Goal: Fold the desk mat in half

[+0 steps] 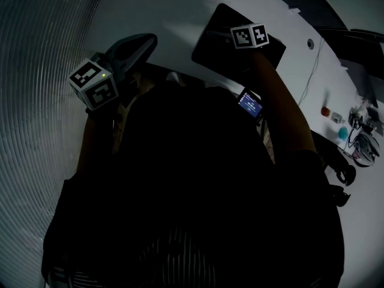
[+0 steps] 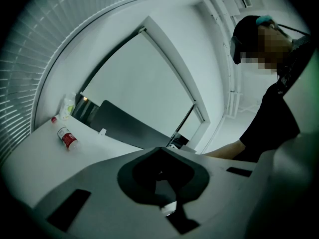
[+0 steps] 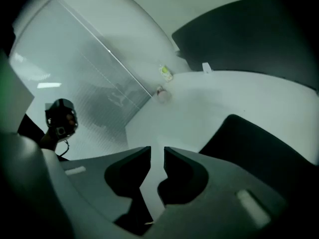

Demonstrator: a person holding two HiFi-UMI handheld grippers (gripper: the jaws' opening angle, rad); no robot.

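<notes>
The black desk mat (image 1: 211,44) lies on the white table (image 1: 174,17), to the right of centre. My right gripper (image 1: 223,35), with its marker cube, hangs over the mat. In the right gripper view its jaws (image 3: 157,156) stand a narrow gap apart with only white table showing between them, and the mat (image 3: 259,153) lies just to their right. My left gripper (image 1: 150,39) hovers over bare table left of the mat. Seen from its own camera, its jaws (image 2: 158,149) meet at the tips with nothing in them.
A red-labelled bottle (image 2: 66,137) lies near the far table edge beside a white bottle (image 2: 67,106). A dark panel (image 2: 124,126) stands behind them. Cables and small items (image 1: 354,134) crowd the table's right end. Slatted blinds (image 1: 42,101) run along the left.
</notes>
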